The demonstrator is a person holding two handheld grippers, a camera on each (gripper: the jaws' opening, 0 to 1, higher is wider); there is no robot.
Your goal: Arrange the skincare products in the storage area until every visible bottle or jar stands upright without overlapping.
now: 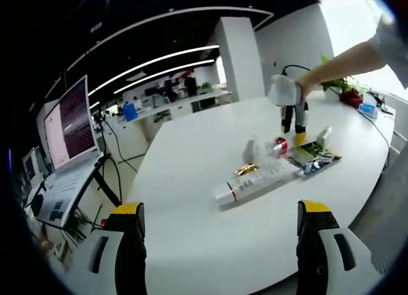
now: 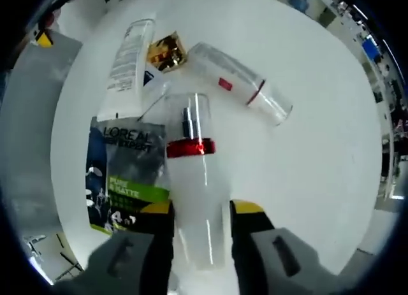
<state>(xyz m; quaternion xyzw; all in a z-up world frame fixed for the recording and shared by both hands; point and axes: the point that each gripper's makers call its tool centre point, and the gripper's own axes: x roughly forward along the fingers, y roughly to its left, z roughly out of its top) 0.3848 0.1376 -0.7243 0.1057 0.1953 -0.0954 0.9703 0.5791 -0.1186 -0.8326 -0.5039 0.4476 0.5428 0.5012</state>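
You are pinching the red-banded spray bottle in the right gripper; next, stand it upright on the surface. Left gripper is idling, spread.

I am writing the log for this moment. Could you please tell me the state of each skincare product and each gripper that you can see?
Spray bottle with red band: between the right gripper jaws, gripped.
Clear bottle with red ring: lying on its side.
White tube: lying flat.
Gold item: resting on the table, beside the tube.
L'Oreal sachet: lying flat.
Left gripper: open, empty.
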